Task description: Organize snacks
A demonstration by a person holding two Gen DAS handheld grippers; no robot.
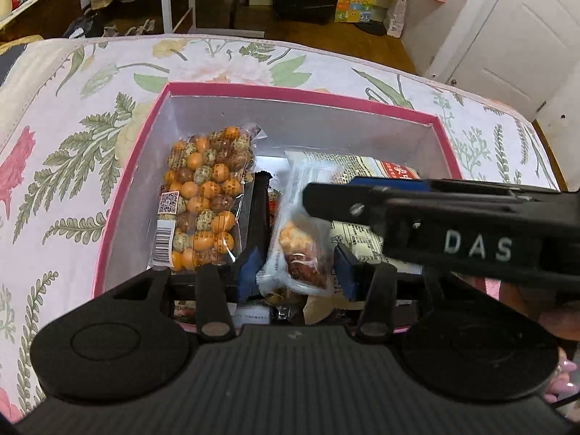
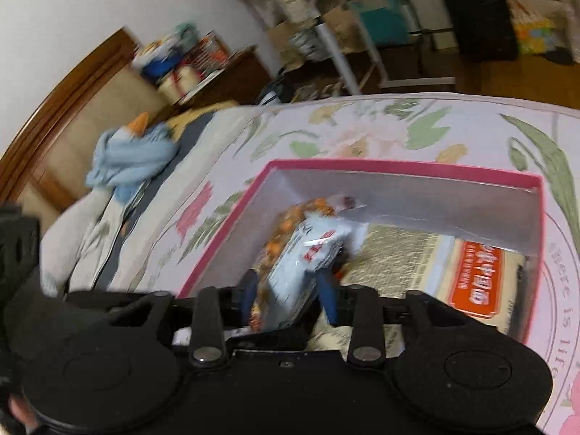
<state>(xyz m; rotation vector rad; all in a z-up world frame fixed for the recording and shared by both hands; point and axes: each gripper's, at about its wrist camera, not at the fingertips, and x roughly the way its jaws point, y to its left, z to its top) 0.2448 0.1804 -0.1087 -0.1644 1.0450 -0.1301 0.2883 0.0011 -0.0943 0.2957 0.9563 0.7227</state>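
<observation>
A floral bedspread (image 1: 90, 137) carried a pink box (image 1: 290, 91). Both tools hung over it: the left tool (image 1: 295, 272) and the right tool (image 2: 290, 291) each held a snack packet (image 1: 299, 250) (image 2: 304, 272) between spread jaws; whether they pinched, I cannot tell.

Inside the pink box (image 1: 127, 166) the only bare floor is the strip along the far wall. Candy bag (image 1: 203, 199) fills the left, newsprint packs (image 1: 357, 170) the right, and the right gripper (image 1: 326, 195) crosses overhead.
</observation>
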